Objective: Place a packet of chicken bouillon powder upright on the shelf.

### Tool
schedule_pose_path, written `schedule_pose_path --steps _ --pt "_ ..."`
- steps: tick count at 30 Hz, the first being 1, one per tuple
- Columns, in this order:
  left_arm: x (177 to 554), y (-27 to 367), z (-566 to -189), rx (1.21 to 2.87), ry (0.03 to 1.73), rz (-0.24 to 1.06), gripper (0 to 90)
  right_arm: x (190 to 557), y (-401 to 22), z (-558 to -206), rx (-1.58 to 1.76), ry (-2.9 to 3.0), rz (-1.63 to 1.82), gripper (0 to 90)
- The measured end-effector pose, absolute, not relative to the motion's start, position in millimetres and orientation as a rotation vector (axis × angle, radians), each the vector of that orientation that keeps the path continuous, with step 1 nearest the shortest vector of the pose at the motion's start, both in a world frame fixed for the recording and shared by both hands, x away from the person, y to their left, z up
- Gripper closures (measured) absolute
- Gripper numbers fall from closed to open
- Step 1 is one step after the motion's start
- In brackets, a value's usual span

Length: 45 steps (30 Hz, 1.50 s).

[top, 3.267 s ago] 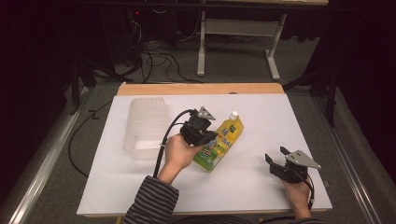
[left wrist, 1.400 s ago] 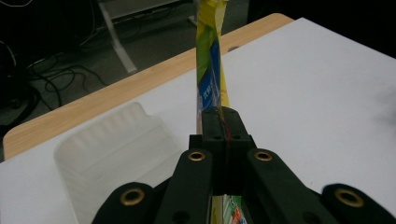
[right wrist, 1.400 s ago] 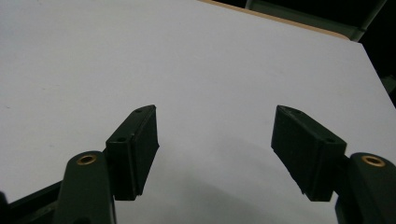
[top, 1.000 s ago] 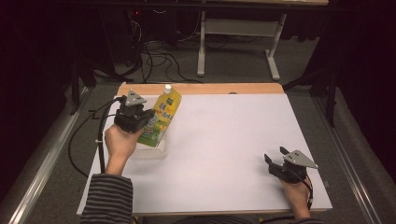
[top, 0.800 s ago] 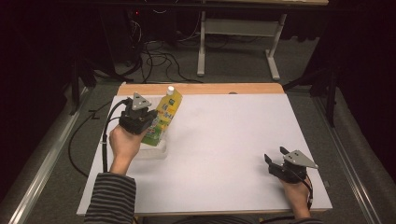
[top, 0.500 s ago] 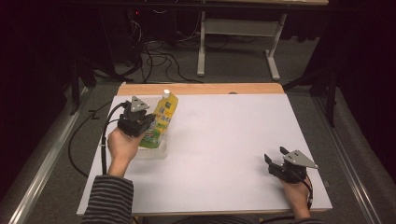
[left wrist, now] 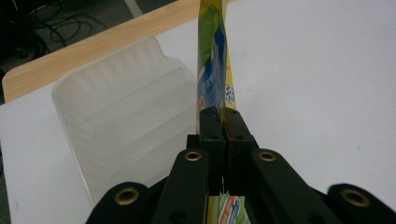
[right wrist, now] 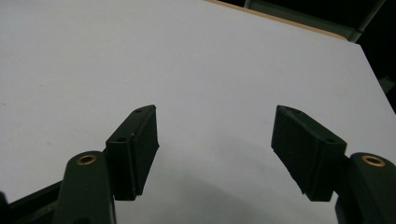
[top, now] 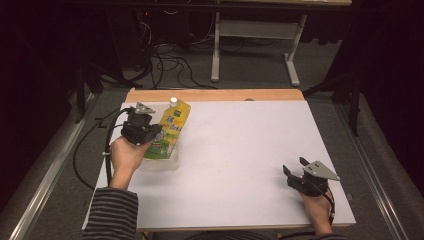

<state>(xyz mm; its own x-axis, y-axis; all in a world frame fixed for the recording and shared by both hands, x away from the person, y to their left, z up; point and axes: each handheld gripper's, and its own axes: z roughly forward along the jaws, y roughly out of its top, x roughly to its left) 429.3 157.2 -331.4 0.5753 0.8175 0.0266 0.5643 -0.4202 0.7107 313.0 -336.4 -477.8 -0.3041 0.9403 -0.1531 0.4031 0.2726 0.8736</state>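
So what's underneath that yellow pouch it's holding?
A clear plastic tray sits below the yellow-green spouted pouch, which the left gripper clamps. Its ribbed floor looks bare; the part behind the pouch and jaws is hidden.

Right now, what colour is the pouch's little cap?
White, seen best in the high view: the cap tops the yellow-green pouch.

One yellow-green pouch [top: 169, 131], clamped between the left gripper [top: 150, 134] fingers; one clear plastic tray [left wrist: 116, 126] just beside those fingers; two grippers total; right gripper [right wrist: 215, 154] fingers apart, over one white table [top: 240, 150].
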Motion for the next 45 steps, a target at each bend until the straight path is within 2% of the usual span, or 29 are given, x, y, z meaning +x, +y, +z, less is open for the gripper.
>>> schedule_pose_path --steps 17,23,32,40,45 --pt "459.6 135.1 -342.5 2.329 1.187 0.368 81.1 312.7 -336.6 -477.8 1.218 1.839 0.978 32.3" --pt "458.8 131.2 -342.0 2.356 1.186 0.399 85.8 312.9 -336.9 -477.8 1.217 1.839 0.981 32.4" --pt "448.1 137.3 -344.8 2.297 1.114 0.462 87.3 312.7 -336.7 -477.8 1.216 1.838 0.979 32.4" --pt "438.1 144.7 -354.5 2.153 0.987 0.590 87.6 312.6 -335.8 -477.8 1.222 1.841 0.970 32.4" --pt "436.1 149.7 -363.4 2.095 0.954 0.596 87.5 313.1 -335.2 -478.0 1.219 1.844 0.962 32.4"
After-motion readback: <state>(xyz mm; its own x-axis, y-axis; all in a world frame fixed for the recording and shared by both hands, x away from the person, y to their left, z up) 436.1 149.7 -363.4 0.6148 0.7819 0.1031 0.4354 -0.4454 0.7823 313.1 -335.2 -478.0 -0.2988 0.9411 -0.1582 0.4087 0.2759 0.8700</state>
